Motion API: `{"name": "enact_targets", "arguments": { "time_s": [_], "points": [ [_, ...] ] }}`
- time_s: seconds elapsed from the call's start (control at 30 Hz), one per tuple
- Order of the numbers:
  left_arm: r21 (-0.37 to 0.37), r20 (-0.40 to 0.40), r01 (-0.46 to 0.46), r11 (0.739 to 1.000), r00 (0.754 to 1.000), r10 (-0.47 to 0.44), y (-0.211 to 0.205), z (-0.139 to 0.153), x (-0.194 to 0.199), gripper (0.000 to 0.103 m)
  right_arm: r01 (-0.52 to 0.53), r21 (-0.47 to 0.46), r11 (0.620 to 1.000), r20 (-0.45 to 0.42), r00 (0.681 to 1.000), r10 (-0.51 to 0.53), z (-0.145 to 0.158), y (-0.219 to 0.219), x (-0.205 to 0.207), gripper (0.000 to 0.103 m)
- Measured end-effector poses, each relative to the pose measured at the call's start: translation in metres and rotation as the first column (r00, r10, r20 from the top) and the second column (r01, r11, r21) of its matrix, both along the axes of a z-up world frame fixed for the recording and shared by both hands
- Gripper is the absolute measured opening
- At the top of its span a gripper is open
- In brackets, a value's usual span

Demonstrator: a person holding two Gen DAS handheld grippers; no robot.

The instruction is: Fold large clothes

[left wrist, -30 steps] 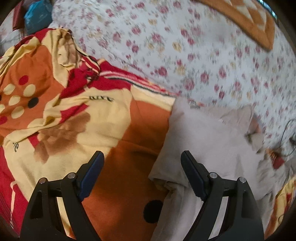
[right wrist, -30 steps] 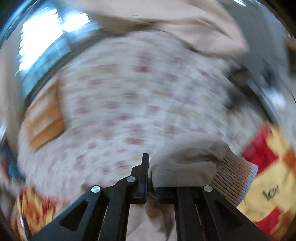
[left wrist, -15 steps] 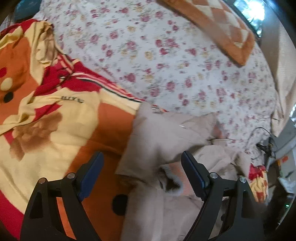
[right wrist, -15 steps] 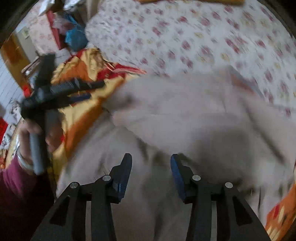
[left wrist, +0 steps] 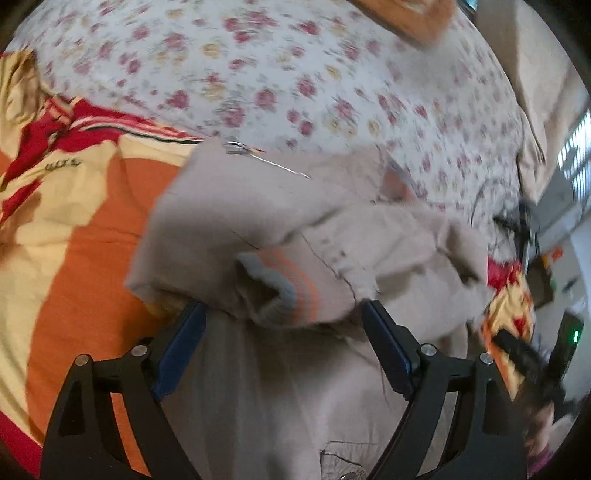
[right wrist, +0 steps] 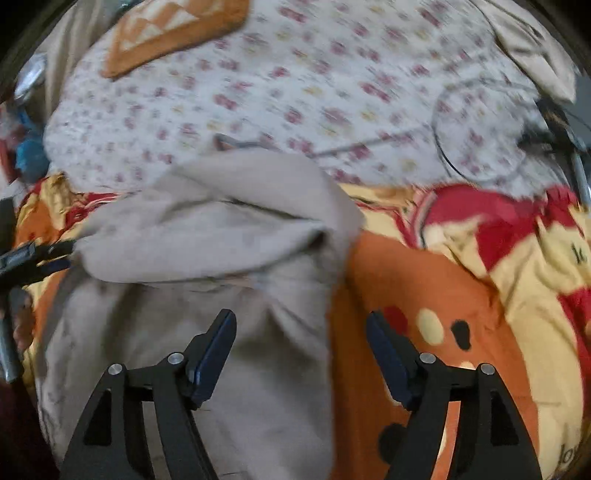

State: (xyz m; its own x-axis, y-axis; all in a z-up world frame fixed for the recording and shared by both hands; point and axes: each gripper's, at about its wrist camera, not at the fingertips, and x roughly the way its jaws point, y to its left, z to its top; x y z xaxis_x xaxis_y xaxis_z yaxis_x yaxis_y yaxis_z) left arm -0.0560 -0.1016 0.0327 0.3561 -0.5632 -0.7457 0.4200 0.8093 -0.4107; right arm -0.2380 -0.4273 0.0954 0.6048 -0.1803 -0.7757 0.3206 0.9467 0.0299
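Observation:
A beige jacket (left wrist: 258,206) lies crumpled on an orange, yellow and red blanket (left wrist: 85,240). Its sleeve is folded across the body, and the striped orange-and-grey cuff (left wrist: 291,284) rests just beyond my left gripper (left wrist: 281,305). That gripper's jaws stand wide and are closing a little, with no pad on the cloth. In the right wrist view the jacket (right wrist: 221,240) fills the left half. My right gripper (right wrist: 300,314) hovers over the jacket's right edge and the blanket (right wrist: 424,280), its jaws opening with nothing pinched.
A white floral bed sheet (left wrist: 295,74) lies behind the blanket, with an orange quilted cushion (right wrist: 173,29) at the far side. A thin dark cable (right wrist: 443,155) loops on the sheet at the right. The left gripper (right wrist: 33,254) shows at the right wrist view's left edge.
My right gripper let go of the cuff, opened and dropped down over the jacket. The sleeve now lies across the jacket's body. My left gripper slid right, towards the cuff.

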Motion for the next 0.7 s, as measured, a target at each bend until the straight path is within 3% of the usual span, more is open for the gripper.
{"name": "enact_targets", "arguments": {
  "time_s": [0.07,0.1,0.13,0.17,0.23,0.27,0.33,0.47,0.53,0.63,0.7],
  "points": [
    [0.029,0.009,0.038,0.999,0.999,-0.039,-0.010,0.003,-0.005,0.047,0.026,0.025,0.999,0.015,1.000,-0.026,-0.004,-0.012,0.002,0.052],
    [0.055,0.013,0.043,0.998,0.999,-0.044,-0.014,0.006,-0.005,0.040,0.027,0.033,0.999,0.023,0.999,-0.028,-0.004,-0.014,0.005,0.050],
    [0.072,0.028,0.034,0.997,0.999,-0.036,-0.016,0.011,-0.004,0.025,0.029,0.040,0.999,0.040,0.999,-0.031,-0.004,-0.018,0.008,0.050],
    [0.082,0.048,0.022,0.996,0.999,-0.026,-0.017,0.017,-0.003,0.019,0.037,0.044,0.998,0.054,0.998,-0.039,-0.003,-0.022,0.011,0.047],
    [0.078,0.068,0.000,0.997,0.998,-0.005,-0.018,0.031,0.006,0.013,0.053,0.039,0.998,0.064,0.996,-0.056,-0.005,-0.028,0.027,0.021],
    [0.073,0.073,-0.022,0.997,0.997,0.016,-0.019,0.041,0.013,0.009,0.055,0.036,0.998,0.065,0.996,-0.058,-0.006,-0.033,0.027,0.001],
    [0.063,0.085,-0.053,0.997,0.995,0.048,-0.018,0.057,0.024,0.002,0.061,0.036,0.998,0.071,0.995,-0.063,-0.005,-0.040,0.032,0.000],
    [0.044,0.177,-0.102,0.994,0.980,0.092,-0.007,0.096,0.037,0.002,0.025,0.095,0.995,0.204,0.978,-0.044,0.032,-0.042,0.002,0.000],
    [0.060,0.183,-0.117,0.991,0.978,0.104,-0.003,0.098,0.040,0.002,-0.026,0.101,0.995,0.215,0.977,0.004,0.040,-0.035,-0.019,0.000],
    [0.101,0.136,-0.128,0.987,0.984,0.113,0.005,0.078,0.041,0.002,-0.091,0.082,0.992,0.102,0.991,0.083,0.017,-0.014,-0.028,0.000],
    [0.093,0.065,-0.112,0.989,0.992,0.106,0.008,0.057,0.036,0.015,-0.133,0.008,0.991,-0.031,0.991,0.133,-0.011,0.003,-0.027,0.000]
  ]
}}
